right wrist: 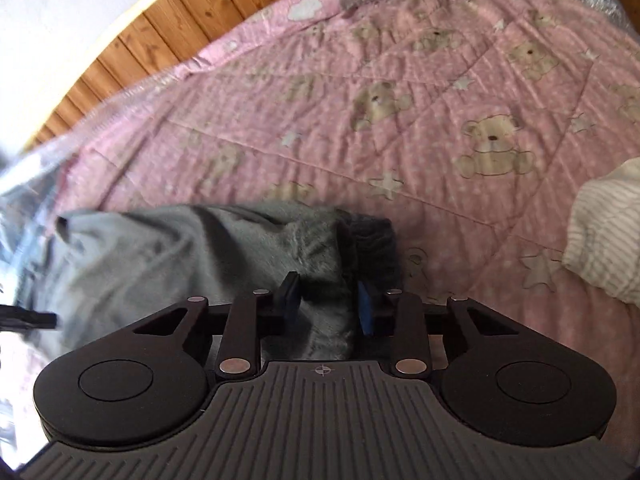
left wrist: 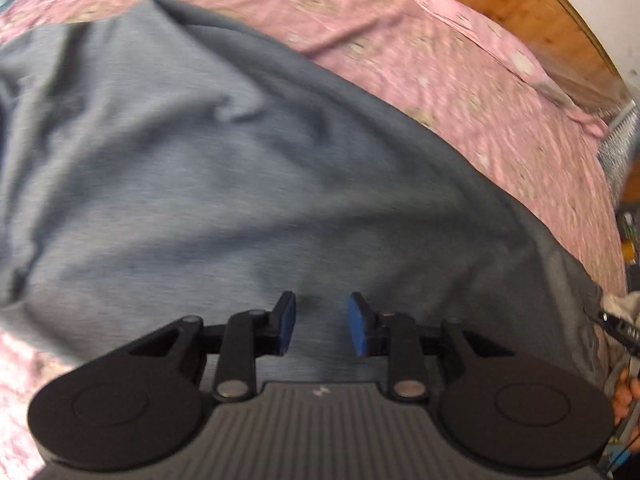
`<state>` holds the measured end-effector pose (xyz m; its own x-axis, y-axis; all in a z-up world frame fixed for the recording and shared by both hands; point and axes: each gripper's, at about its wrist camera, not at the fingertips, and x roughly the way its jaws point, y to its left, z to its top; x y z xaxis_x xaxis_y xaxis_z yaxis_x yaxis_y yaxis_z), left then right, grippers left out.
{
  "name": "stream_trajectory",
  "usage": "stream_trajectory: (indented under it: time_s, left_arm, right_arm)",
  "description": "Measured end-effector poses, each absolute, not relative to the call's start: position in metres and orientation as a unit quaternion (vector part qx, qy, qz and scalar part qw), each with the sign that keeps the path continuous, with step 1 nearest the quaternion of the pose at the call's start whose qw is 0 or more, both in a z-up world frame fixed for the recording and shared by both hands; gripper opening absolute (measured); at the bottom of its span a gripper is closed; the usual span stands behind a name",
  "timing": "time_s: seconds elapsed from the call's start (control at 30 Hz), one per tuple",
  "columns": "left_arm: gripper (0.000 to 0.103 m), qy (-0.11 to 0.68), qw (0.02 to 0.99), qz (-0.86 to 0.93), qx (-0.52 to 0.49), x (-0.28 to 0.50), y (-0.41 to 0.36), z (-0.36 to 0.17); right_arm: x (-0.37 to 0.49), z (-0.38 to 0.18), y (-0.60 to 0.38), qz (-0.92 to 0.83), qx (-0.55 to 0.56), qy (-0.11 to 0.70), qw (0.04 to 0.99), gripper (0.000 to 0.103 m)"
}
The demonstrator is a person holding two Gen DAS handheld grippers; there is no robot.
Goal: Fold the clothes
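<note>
Garment (left wrist: pixel 224 168), grey, lies on my pink quilt (right wrist: pixel 400 112); left gripper (left wrist: pixel 322 324) hangs released, right gripper (right wrist: pixel 330 304) straddles a fold unclenched, striped cloth (right wrist: pixel 608 236) at three o'clock.

Left claw (left wrist: pixel 322 328): black linkage arms, silver rivets, blue pads (left wrist: pixel 356 330), round black discs, ribbed grey housing. Right claw (right wrist: pixel 329 304) matches, with a small crosshair mark (right wrist: pixel 321 370) on its housing.
</note>
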<state>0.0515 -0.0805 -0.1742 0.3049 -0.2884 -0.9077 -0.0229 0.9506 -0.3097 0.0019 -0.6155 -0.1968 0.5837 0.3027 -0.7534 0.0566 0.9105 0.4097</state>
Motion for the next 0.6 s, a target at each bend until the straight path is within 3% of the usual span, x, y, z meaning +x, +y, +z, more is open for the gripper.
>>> stream_trajectory:
  time_s: [0.1,0.13,0.17,0.27,0.37,0.47,0.53,0.6]
  left_arm:
    - [0.028,0.583,0.796,-0.099,-0.128,0.053,-0.101,-0.177]
    - [0.028,0.582,0.797,-0.100,-0.128,0.054,-0.105,-0.177]
    - [0.028,0.581,0.797,-0.100,-0.129,0.055,-0.109,-0.177]
    - [0.030,0.575,0.801,-0.102,-0.133,0.068,-0.122,-0.181]
    - [0.031,0.582,0.797,-0.094,-0.129,0.070,-0.123,-0.190]
    - [0.031,0.583,0.795,-0.087,-0.144,0.071,-0.119,-0.198]
    - [0.031,0.582,0.792,-0.091,-0.161,0.074,-0.118,-0.194]
    - [0.031,0.567,0.799,-0.112,-0.166,0.079,-0.125,-0.183]
  right_arm:
    - [0.009,-0.196,-0.620,0.085,0.209,0.453,0.862,0.037]
    - [0.012,-0.197,-0.621,0.078,0.203,0.456,0.863,0.015]
    - [0.016,-0.198,-0.622,0.072,0.197,0.459,0.863,0.008]
    - [0.008,-0.186,-0.643,0.033,0.228,0.425,0.875,0.005]
    - [0.013,-0.194,-0.643,0.042,0.216,0.449,0.866,0.005]
    - [0.019,-0.205,-0.638,0.039,0.183,0.471,0.862,0.013]
    - [0.015,-0.189,-0.640,0.009,0.173,0.467,0.867,0.054]
    - [-0.002,-0.158,-0.633,-0.004,0.136,0.425,0.895,0.054]
